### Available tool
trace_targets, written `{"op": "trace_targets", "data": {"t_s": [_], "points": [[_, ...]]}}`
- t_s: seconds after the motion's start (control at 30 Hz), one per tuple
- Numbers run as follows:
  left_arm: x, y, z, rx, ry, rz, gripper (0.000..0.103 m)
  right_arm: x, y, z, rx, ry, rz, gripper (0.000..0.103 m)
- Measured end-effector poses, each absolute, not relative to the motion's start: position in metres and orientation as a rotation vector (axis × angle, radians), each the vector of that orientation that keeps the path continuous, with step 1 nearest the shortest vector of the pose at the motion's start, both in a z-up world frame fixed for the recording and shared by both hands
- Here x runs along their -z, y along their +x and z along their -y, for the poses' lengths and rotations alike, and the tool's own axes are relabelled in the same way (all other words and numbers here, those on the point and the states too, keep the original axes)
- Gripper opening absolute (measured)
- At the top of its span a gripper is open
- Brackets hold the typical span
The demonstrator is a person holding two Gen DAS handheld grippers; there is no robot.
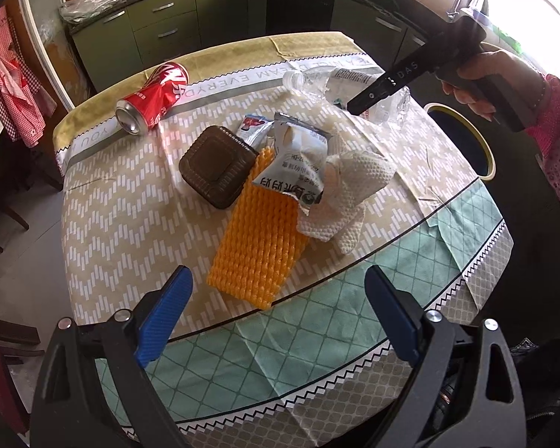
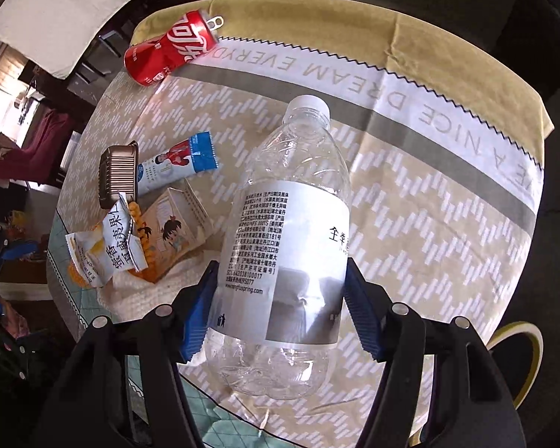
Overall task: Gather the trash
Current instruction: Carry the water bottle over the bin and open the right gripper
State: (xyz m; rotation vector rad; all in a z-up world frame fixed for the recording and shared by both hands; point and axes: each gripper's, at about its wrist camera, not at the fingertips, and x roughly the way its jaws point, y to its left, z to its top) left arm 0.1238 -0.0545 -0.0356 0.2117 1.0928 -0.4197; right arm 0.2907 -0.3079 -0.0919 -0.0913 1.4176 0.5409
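A clear plastic bottle point(image 2: 280, 231) with a white label lies on the patterned tablecloth point(image 2: 429, 205). My right gripper point(image 2: 282, 265) straddles it, both blue pads against its sides. In the left wrist view the bottle point(image 1: 313, 82) shows at the far right with the right gripper point(image 1: 358, 104) on it, held by a hand point(image 1: 478, 82). My left gripper point(image 1: 278, 276) hangs open above the table's near edge, nothing between its fingers. A red can point(image 1: 153, 100) lies far left. Mid-table lie a brown tray point(image 1: 216, 166), an orange foam net point(image 1: 257, 239), a snack wrapper point(image 1: 295, 156) and a white foam net point(image 1: 347, 194).
A dark bin with a yellow rim point(image 1: 478, 134) stands off the table's right side, also visible as the bin rim point(image 2: 522, 326). A blue-and-white wrapper point(image 2: 179, 160) lies beside the tray. Kitchen cabinets point(image 1: 168, 26) line the far wall.
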Motion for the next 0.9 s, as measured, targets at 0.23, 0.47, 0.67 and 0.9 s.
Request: {"op": "trace_targets", "data": {"t_s": [0.23, 0.47, 0.67, 0.9], "points": [[0.029, 0.123, 0.088, 0.467, 0.267, -1.078, 0.089, 0.069, 0.255, 0.377, -0.487, 0.055, -1.352, 0.064], [0.024, 0.121, 0.123, 0.529, 0.316, -1.06, 0.089, 0.053, 0.21, 0.488, -0.332, 0.179, -1.29, 0.064], [0.022, 0.12, 0.149, 0.567, 0.359, -1.054, 0.089, 0.067, 0.169, 0.573, -0.172, 0.258, -1.294, 0.064], [0.02, 0.117, 0.167, 0.586, 0.4, -1.05, 0.089, 0.108, 0.15, 0.626, -0.073, 0.319, -1.332, 0.064]]}}
